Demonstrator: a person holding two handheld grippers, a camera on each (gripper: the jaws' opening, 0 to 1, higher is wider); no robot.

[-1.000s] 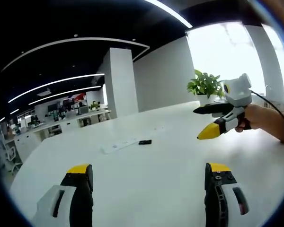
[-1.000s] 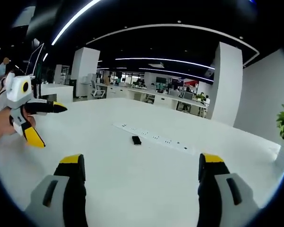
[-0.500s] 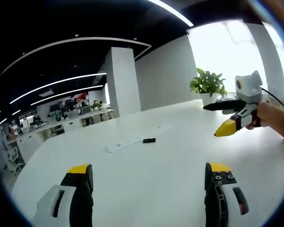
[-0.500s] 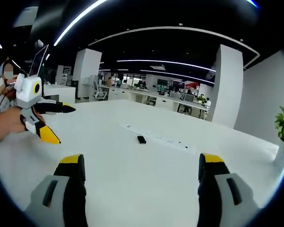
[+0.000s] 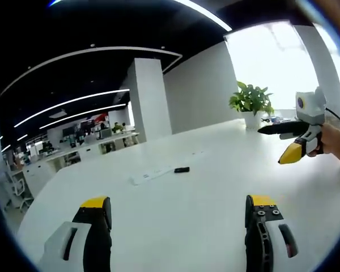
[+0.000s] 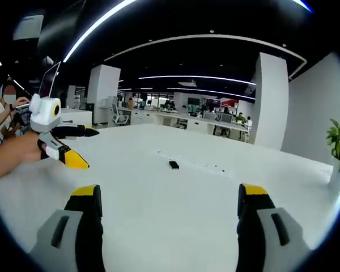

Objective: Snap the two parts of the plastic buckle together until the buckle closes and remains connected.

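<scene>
The small dark buckle [image 5: 182, 169] lies on the white worktop [image 5: 175, 215] well ahead of both wide-spread, empty tools, the left tool [image 5: 178, 212] and the right tool [image 6: 170, 204]; its long axis cannot be told.

table [image 5: 175, 209]: smooth matt white | buckle [image 6: 174, 165]: black plastic

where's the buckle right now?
The buckle lies far out on the white table, at the right end of a flat white strip in the left gripper view; in the right gripper view it sits near centre, ahead of both open grippers.
</scene>
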